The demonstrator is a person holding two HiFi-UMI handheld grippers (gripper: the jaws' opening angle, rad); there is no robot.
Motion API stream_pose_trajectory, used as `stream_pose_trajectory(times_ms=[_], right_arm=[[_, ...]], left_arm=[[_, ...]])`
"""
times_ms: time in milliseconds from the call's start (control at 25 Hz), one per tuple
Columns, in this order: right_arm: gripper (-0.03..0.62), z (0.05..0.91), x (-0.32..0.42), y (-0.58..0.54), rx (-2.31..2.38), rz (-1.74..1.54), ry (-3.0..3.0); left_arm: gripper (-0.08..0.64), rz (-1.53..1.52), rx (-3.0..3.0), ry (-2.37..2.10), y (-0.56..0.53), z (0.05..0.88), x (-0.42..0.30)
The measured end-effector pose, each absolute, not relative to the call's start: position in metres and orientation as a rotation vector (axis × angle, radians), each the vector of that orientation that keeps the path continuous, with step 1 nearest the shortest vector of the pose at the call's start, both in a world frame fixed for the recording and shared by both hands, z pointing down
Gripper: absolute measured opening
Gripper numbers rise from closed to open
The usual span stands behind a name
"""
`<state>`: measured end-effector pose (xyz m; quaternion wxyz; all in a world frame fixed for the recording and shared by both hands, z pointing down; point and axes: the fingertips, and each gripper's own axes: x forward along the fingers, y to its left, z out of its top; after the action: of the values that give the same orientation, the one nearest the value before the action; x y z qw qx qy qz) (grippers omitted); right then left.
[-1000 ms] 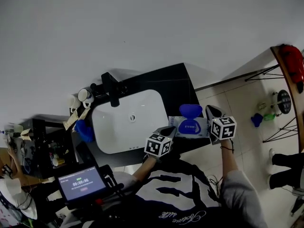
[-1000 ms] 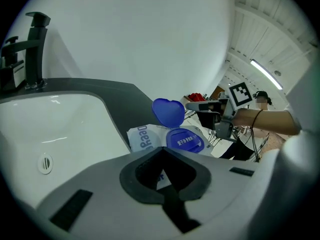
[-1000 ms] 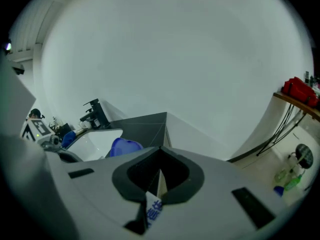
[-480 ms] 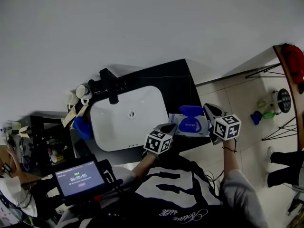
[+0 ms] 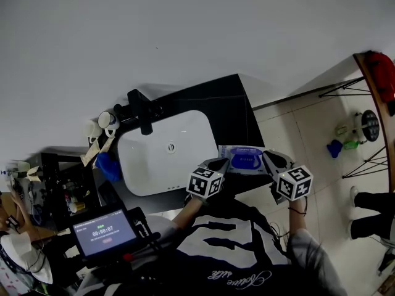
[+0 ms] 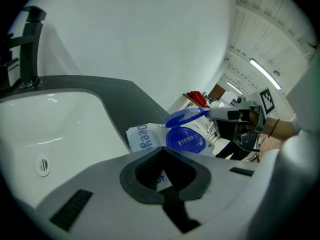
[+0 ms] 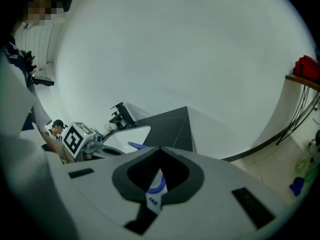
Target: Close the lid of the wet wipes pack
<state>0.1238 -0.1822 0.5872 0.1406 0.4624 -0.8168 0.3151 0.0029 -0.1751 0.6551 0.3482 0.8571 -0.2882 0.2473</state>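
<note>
Both clenched | left hand-held gripper [image 6: 162, 151] grasps wipes pack [image 6: 144, 137] | right hand-held gripper [image 6: 214, 113] touches lid [image 6: 185, 117]

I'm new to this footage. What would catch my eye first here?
The wipes pack on the dark counter right of the white sink, its blue lid partly raised. The left gripper and right gripper meet it from either end, the right one touching the lid's edge.

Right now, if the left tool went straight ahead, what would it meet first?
The white wet wipes pack with the blue lid; its near edge seems already between the left tool's tips.
</note>
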Motion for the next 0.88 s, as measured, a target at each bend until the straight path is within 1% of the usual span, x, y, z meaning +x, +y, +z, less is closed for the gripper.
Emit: stream_pose_trajectory(times_ms=[280, 520, 680, 880], right_arm=[[-0.002, 0.606, 0.118, -0.167, 1.255, 0.928, -2.296], [-0.002, 0.64, 0.111, -0.156, 1.132, 0.821, -2.123], [-0.002, 0.654, 0.108, -0.158, 1.084, 0.742, -2.038], [-0.002, 0.657, 0.107, -0.159, 1.123, 0.758, -2.033]], left_arm=[[0.0, 0.621, 2.203, -0.804, -0.183, 0.65, -0.007], [0.0, 0.521, 2.167, -0.913, -0.202, 0.637, -0.029], [0.001, 0.475, 2.198, -0.831, -0.198, 0.63, -0.01], [0.0, 0.587, 2.254, -0.699, -0.179, 0.64, 0.023]])
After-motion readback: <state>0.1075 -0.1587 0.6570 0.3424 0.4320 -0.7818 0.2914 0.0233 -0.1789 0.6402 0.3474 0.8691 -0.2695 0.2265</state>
